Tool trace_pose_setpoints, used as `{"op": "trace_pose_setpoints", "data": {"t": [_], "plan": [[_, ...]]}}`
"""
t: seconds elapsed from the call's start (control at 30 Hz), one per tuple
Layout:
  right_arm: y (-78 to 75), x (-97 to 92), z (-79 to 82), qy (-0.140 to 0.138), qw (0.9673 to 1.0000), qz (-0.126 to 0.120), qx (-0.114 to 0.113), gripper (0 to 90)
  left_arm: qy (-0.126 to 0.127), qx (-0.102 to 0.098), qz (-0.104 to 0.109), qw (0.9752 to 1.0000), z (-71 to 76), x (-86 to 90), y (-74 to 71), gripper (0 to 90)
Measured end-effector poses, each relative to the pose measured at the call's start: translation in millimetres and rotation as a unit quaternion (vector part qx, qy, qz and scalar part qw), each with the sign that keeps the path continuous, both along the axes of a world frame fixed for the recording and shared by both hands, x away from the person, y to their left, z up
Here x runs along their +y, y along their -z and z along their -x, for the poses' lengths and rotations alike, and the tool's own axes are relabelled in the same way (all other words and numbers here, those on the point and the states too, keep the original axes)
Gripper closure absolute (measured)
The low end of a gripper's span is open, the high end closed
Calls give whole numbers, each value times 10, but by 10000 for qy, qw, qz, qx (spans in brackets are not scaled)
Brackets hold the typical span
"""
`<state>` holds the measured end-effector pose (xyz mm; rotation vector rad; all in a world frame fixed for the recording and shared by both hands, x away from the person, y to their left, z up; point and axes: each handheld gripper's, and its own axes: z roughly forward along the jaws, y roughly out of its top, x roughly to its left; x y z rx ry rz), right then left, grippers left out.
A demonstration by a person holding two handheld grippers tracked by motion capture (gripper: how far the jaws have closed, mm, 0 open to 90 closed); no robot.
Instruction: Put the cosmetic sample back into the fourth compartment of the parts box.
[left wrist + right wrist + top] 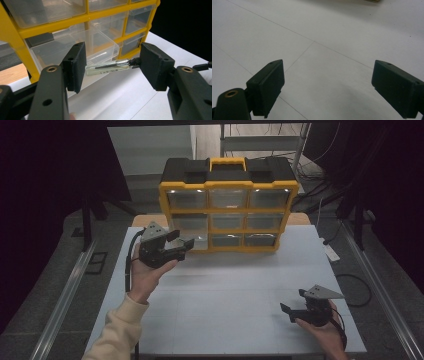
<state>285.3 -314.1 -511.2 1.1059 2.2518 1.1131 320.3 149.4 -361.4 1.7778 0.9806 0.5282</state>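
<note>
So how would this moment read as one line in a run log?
left gripper: shut on small clear glass vial | pulled-out clear plastic drawer of yellow organiser: open | right gripper: open, over white table

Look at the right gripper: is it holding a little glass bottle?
No, the right gripper has its jaws wide apart over the bare white table; the small glass vial is clamped in the left gripper.

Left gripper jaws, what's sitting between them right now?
A small glass vial with a dark cap, clamped end to end in the left gripper, seen in the left gripper view.
</note>
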Motion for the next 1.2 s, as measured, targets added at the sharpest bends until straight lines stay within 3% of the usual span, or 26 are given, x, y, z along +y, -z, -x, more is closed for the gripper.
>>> {"op": "trace_pose_setpoints", "data": {"t": [0.4, 0.53, 0.73, 1.2], "plan": [[2, 1, -2, -5, 10000, 5, -1, 119, -99, 13, -40, 9999, -125, -30, -54, 401], [4, 2, -3, -7, 10000, 9, 7, 119, -100, -67, -21, 9999, -211, -23, -79, 401], [4, 1, -2, -4, 10000, -8, 17, 119, -180, 25, 61, 9998, -364, 1, -77, 401], [12, 2, -7, -12, 10000, 12, 30, 119, -412, 287, -191, 9986, -629, -30, 11, 401]]}}
